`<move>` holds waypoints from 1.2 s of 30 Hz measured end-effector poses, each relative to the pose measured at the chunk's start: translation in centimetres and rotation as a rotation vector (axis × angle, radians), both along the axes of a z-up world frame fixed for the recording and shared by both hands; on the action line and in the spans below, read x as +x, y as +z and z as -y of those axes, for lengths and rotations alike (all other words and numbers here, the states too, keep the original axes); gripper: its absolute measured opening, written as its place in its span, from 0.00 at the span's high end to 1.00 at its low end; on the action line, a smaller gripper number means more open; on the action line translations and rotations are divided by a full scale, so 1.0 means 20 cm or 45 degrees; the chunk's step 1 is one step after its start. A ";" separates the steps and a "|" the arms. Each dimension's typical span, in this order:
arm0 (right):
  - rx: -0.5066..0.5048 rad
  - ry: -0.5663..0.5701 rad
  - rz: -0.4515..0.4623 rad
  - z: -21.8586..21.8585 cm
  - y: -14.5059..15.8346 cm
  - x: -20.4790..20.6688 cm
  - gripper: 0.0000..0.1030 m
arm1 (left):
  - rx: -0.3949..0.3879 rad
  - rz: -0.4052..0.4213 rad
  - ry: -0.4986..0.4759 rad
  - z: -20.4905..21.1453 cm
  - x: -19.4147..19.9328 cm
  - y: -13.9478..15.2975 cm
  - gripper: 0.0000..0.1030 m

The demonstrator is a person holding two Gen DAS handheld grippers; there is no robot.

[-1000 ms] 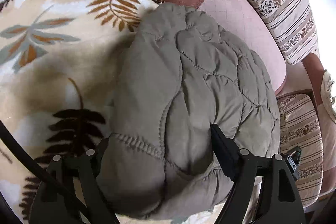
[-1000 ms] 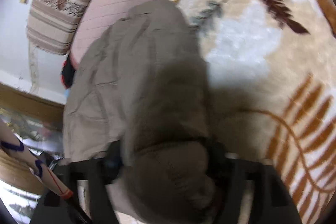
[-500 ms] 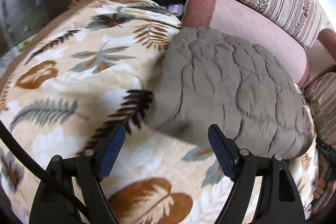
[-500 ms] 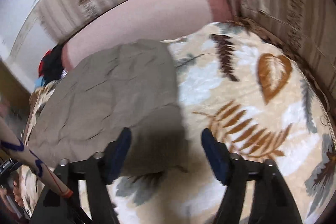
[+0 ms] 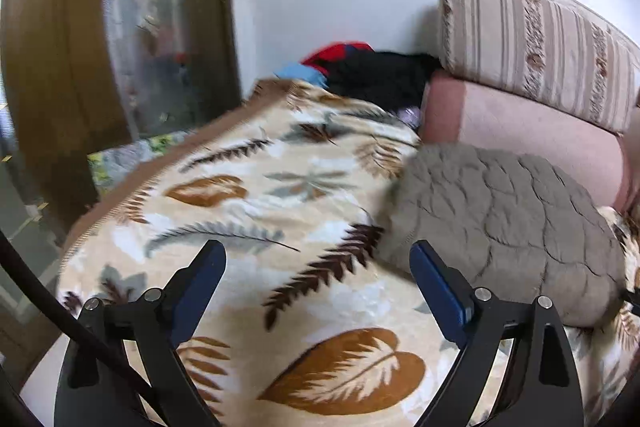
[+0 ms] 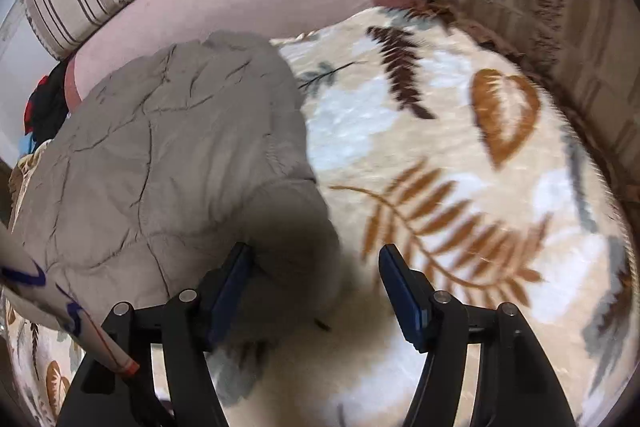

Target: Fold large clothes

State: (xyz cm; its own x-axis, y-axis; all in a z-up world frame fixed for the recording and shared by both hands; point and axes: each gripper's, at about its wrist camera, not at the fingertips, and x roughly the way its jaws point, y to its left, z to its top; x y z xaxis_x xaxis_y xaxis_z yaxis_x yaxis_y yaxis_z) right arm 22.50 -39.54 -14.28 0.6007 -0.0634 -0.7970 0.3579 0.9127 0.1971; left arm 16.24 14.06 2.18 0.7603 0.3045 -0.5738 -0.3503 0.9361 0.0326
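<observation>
Left jaws opening, empty, right jaws parted, gripping nothing, folded grey quilted garment [image 5: 504,223] on leaf-print blanket [image 5: 248,195]

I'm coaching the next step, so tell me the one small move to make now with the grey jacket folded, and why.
Probably swing the left hand-held gripper toward the clothes pile at the blanket's far end for the next garment. The jacket lies as a compact bundle on the blanket, and neither gripper holds it: the left one's jaws are opening over bare blanket, and the right hand-held gripper stands open at the bundle's edge.
</observation>
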 end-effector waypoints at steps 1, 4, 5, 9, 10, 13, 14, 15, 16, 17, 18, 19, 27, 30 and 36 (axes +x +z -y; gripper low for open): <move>-0.024 0.010 0.017 -0.02 0.03 -0.04 0.32 | -0.008 0.019 0.003 0.00 -0.03 0.02 0.10; -0.051 0.047 0.076 -0.09 0.08 -0.19 0.31 | -0.035 0.068 -0.022 0.01 -0.10 0.07 0.10; -0.041 0.061 0.085 -0.12 0.08 -0.23 0.31 | -0.037 0.077 -0.042 0.02 -0.12 0.09 0.10; -0.025 0.126 0.087 -0.25 0.07 -0.36 0.31 | -0.032 0.099 -0.075 0.06 -0.20 0.13 0.10; -0.036 0.147 0.084 -0.29 0.06 -0.38 0.31 | -0.029 0.104 -0.075 0.07 -0.22 0.14 0.10; -0.067 0.206 0.088 -0.42 0.07 -0.45 0.31 | -0.030 0.147 -0.048 0.08 -0.29 0.16 0.10; -0.061 0.226 0.094 -0.46 0.07 -0.48 0.31 | -0.032 0.162 -0.040 0.08 -0.31 0.17 0.10; -0.049 0.241 0.100 -0.49 0.08 -0.50 0.31 | -0.033 0.170 -0.034 0.08 -0.33 0.18 0.10; -0.035 0.258 0.109 -0.53 0.09 -0.53 0.30 | -0.033 0.173 -0.027 0.08 -0.35 0.19 0.10; -0.029 0.268 0.114 -0.55 0.10 -0.54 0.30 | -0.031 0.179 -0.023 0.08 -0.38 0.21 0.09; -0.024 0.280 0.121 -0.58 0.11 -0.56 0.29 | -0.027 0.190 -0.022 0.09 -0.40 0.22 0.07; -0.021 0.295 0.129 -0.61 0.12 -0.59 0.29 | -0.025 0.202 -0.022 0.09 -0.42 0.23 0.04; -0.119 0.360 0.192 -0.82 0.24 -0.80 0.22 | -0.078 0.318 -0.177 0.19 -0.54 0.29 0.00; -0.211 0.339 0.178 -0.85 0.25 -0.85 0.21 | -0.086 0.293 -0.255 0.29 -0.55 0.25 0.00; -0.240 0.266 0.121 -0.79 0.25 -0.91 0.20 | -0.182 -0.003 -0.466 0.50 -0.48 0.06 0.00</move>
